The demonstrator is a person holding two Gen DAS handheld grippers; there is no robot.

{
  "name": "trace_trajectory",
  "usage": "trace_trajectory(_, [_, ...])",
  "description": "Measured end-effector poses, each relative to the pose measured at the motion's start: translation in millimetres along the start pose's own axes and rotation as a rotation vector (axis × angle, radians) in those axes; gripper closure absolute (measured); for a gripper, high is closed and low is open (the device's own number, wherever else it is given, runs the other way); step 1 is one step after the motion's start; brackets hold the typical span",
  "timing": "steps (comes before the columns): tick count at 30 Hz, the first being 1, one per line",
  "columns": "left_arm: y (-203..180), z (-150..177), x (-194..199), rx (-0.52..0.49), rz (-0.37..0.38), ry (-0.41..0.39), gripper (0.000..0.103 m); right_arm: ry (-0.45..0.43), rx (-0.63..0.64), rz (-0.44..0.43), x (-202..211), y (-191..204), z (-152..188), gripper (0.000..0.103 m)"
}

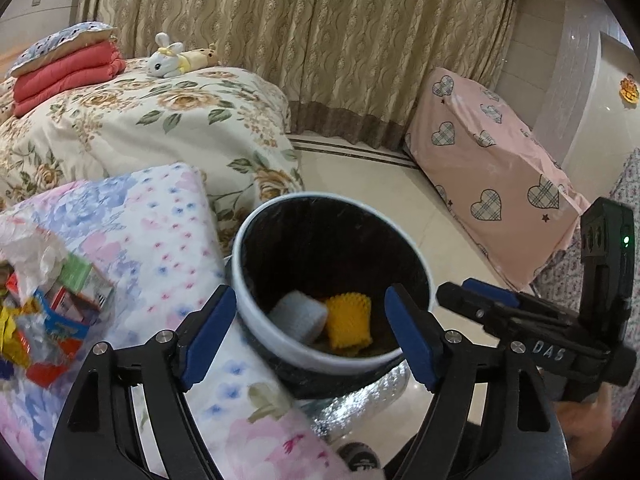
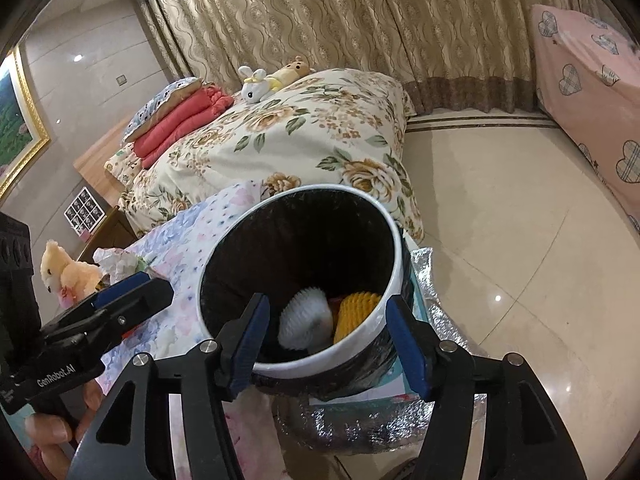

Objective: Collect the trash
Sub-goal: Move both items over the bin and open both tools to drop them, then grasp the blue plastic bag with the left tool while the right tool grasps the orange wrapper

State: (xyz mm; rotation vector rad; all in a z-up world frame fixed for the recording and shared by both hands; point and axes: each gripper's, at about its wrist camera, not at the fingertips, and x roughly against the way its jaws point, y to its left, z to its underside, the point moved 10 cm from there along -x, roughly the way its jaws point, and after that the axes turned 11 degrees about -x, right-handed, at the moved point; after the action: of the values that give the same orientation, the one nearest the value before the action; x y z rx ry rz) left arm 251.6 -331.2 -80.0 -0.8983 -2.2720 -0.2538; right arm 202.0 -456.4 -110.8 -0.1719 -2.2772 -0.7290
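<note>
Two bits of trash already sitting in the bin (image 1: 256, 312): a white foam net sleeve (image 1: 298, 316) on the left of the bottom and a yellow one (image 1: 349, 322) right beside it, touching or nearly so. Same pair visible from the right wrist, white sleeve (image 2: 305, 322) curled open, yellow sleeve (image 2: 356, 314) tucked against the near wall. Bin white-rimmed, lined with a black bag (image 2: 384, 364) folded over the lip and hanging down the outside. Standing just off the right edge of a low surface draped in a pastel flowered cloth (image 1: 160, 240), on some crinkly silver foil sheet (image 2: 360, 428).

Left gripper (image 1: 316, 336) hanging over the near rim, blue pads spread wide, nothing between them but the view down into the bin. Right gripper (image 2: 328, 344) same deal, released, pads either side of the rim without pressing on it. Each gripper also showing in the other's view: right one (image 1: 476, 302) at the right edge, left one (image 2: 132, 292) at the left edge, pad gap hard to judge from those angles.

More trash still out: a heap of wrappers and small cartons (image 1: 48, 304) at the left edge of the cloth, with crumpled clear plastic (image 1: 32, 248) on top. Exact count of pieces not readable, too jumbled.
</note>
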Motion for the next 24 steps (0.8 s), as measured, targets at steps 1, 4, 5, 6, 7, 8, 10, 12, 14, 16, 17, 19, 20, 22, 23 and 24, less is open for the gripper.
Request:
trace_trajectory(1, [2.9, 5.5, 1.6, 0.006, -0.004, 0.002, 0.024, 0.003, 0.001, -0.003, -0.5, 1.7, 2.2, 0.041])
trace_trajectory(4, [18.2, 27.8, 8.3, 0.037, -0.032, 0.022, 0.024, 0.016, 0.005, -0.019, -2.4, 11.7, 13.7, 0.040])
trace_trajectory(5, [24.3, 35.9, 11.0, 0.050, -0.043, 0.028, 0.024, 0.020, 0.005, -0.026, -2.9, 15.4, 17.1, 0.039])
trace_trajectory(6, [31.5, 45.2, 14.8, 0.065, -0.053, 0.034, 0.024, 0.024, 0.005, -0.033, -3.8, 19.8, 21.0, 0.035])
trace_trajectory(7, [39.2, 54.4, 19.2, 0.082, -0.065, 0.040, 0.024, 0.028, 0.005, -0.043, -4.9, 25.7, 25.7, 0.032])
trace_trajectory(8, [45.0, 60.7, 22.2, 0.092, -0.074, 0.043, 0.024, 0.029, 0.006, -0.050, -4.9, 29.3, 28.6, 0.031])
trace_trajectory(10, [60.4, 76.9, 32.9, 0.114, -0.110, 0.048, 0.024, 0.037, 0.019, -0.068, -7.1, 42.6, 37.8, 0.031])
trace_trajectory(12, [74.8, 90.4, 43.4, 0.137, -0.142, 0.052, 0.024, 0.045, 0.033, -0.082, -9.5, 55.6, 46.1, 0.031])
trace_trajectory(14, [87.6, 101.3, 54.2, 0.158, -0.165, 0.051, 0.024, 0.053, 0.046, -0.103, -11.7, 70.0, 55.1, 0.031])
trace_trajectory(16, [100.9, 111.0, 64.3, 0.172, -0.196, 0.051, 0.024, 0.060, 0.055, -0.119, -14.2, 81.4, 62.0, 0.031])
trace_trajectory(17, [106.1, 115.5, 67.9, 0.178, -0.207, 0.052, 0.024, 0.065, 0.060, -0.132, -16.4, 89.6, 67.1, 0.031])
trace_trajectory(19, [117.8, 125.3, 77.5, 0.198, -0.228, 0.052, 0.024, 0.076, 0.071, -0.150, -20.4, 103.2, 75.6, 0.031])
trace_trajectory(20, [123.9, 129.8, 82.0, 0.210, -0.240, 0.052, 0.024, 0.082, 0.074, -0.156, -22.5, 108.2, 80.4, 0.031])
trace_trajectory(22, [138.2, 139.7, 91.5, 0.237, -0.264, 0.053, 0.024, 0.097, 0.079, -0.172, -27.8, 119.9, 89.0, 0.031])
trace_trajectory(23, [144.2, 143.1, 94.6, 0.248, -0.272, 0.052, 0.024, 0.104, 0.081, -0.177, -30.0, 124.9, 94.0, 0.031])
trace_trajectory(24, [151.9, 148.3, 99.6, 0.264, -0.282, 0.050, 0.024, 0.110, 0.085, -0.181, -32.3, 129.4, 97.7, 0.031])
